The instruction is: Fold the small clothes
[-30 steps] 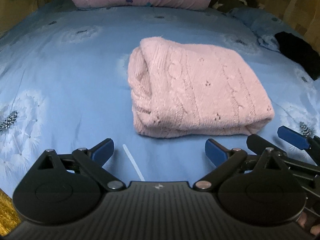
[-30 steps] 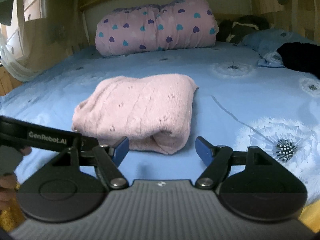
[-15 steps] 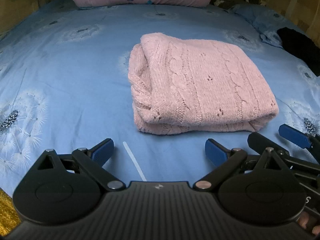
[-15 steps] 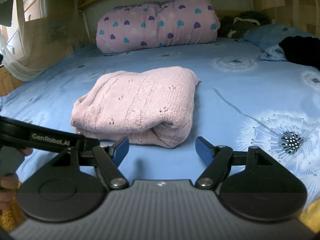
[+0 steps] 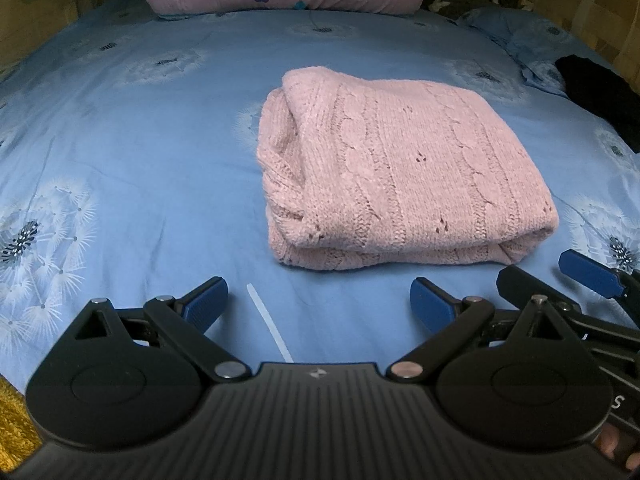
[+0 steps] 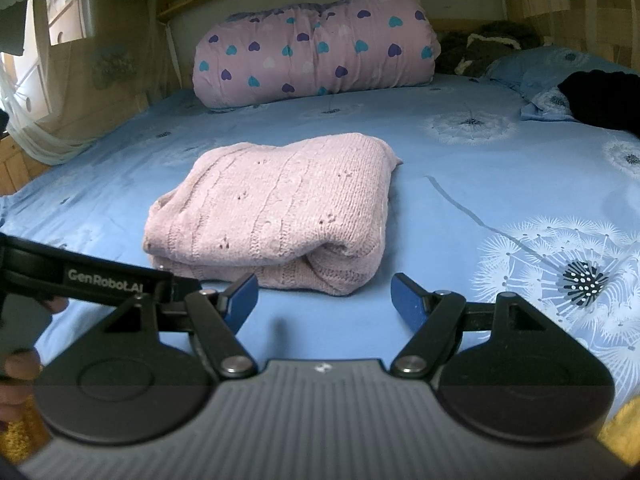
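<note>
A pink cable-knit sweater (image 5: 400, 168) lies folded into a thick rectangle on the blue bedsheet (image 5: 140, 160). In the left wrist view my left gripper (image 5: 318, 304) stands open just short of the sweater's near edge, nothing between its blue pads. The right gripper's blue tip (image 5: 588, 274) pokes in at the right edge of that view. From the right wrist, the sweater (image 6: 276, 212) sits ahead and slightly left, and my right gripper (image 6: 324, 296) is open and empty just before its near fold. The left gripper's black body (image 6: 88, 272) crosses the left side there.
A rolled pink quilt with hearts (image 6: 316, 52) lies at the head of the bed. A black garment (image 6: 604, 96) and a blue pillow (image 6: 536, 68) lie at the far right. Wooden walls flank the bed. A yellow edge (image 5: 12, 424) shows at the bed's near side.
Both views have tilted slightly, so the sweater sits a little lower and closer in each frame. The sweater itself has not moved, and both grippers stay open.
</note>
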{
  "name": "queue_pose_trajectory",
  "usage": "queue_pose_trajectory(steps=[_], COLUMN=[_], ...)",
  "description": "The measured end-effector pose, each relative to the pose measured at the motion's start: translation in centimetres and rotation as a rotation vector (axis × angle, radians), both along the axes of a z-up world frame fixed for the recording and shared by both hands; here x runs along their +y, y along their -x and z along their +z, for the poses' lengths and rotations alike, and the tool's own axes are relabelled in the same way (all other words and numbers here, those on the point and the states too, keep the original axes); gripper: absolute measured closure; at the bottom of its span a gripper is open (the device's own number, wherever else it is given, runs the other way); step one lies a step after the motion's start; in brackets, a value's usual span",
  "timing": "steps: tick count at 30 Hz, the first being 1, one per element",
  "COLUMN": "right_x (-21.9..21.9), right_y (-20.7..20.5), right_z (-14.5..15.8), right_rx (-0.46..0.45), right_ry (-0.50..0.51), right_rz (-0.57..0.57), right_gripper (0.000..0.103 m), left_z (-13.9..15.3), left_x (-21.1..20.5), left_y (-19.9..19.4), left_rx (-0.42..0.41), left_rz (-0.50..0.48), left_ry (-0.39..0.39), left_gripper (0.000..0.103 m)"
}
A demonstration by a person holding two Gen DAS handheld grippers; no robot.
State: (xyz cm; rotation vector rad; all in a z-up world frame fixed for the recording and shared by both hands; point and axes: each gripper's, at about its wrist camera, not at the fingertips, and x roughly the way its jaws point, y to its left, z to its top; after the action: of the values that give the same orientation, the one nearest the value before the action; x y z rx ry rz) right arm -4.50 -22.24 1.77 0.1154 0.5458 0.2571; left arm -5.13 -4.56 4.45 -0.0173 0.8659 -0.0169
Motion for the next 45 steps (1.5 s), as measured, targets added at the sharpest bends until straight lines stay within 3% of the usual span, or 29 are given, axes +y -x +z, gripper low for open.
queue_pose_trajectory(steps=[45], right_x=[-0.11], right_y=[-0.04], right_z=[-0.10], right_rx=[0.006], right_ry=[-0.009], right_rz=[-0.010], right_gripper=[0.028], left_z=[-0.05], left_x=[-0.49], left_y=[0.32], left_rx=[-0.013], left_rz=[-0.014], left_ry=[-0.032], left_gripper=[0.003])
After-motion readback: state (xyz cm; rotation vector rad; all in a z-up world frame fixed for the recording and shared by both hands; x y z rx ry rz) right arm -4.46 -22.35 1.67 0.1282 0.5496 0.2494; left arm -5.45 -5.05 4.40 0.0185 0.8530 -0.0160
